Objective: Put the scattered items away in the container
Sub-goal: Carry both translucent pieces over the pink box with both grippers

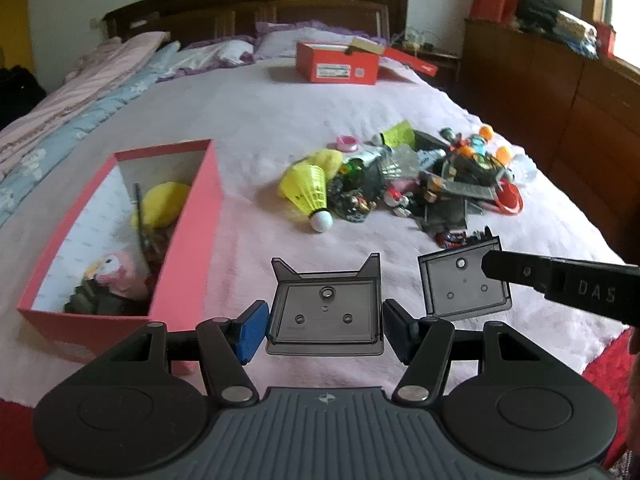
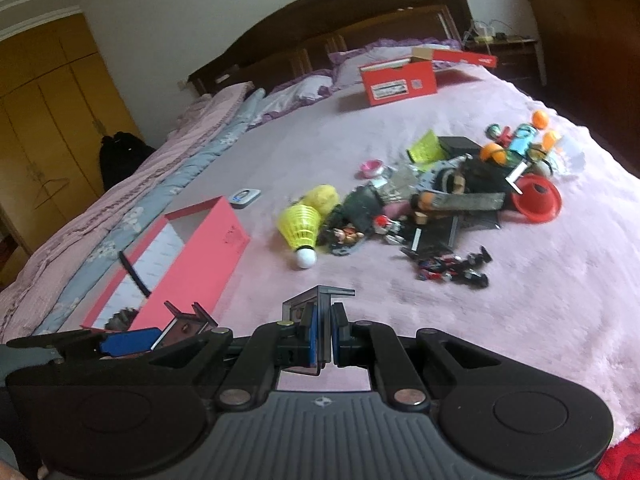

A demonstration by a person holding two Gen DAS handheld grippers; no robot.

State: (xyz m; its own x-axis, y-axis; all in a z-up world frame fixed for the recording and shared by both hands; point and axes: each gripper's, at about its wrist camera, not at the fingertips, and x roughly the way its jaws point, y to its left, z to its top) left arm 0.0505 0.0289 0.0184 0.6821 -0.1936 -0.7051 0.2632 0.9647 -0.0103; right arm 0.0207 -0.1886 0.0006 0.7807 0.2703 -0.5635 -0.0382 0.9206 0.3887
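Pinching one smoky plastic tray each, left tool point(image 1: 325, 326) and right tool point(image 2: 325, 336), beside pink box point(image 1: 188, 240).

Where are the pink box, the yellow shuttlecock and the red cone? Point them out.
pink box point(image 1: 188, 240): left wrist view, on its right outer wall.
yellow shuttlecock point(image 1: 306, 190): left wrist view, on its yellow skirt.
red cone point(image 2: 538, 200): right wrist view, on its inner surface.

Pink box point(image 1: 188, 240), yellow shuttlecock point(image 1: 306, 190)

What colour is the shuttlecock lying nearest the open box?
The shuttlecock has a yellow skirt and a white tip, clearest in the left wrist view.
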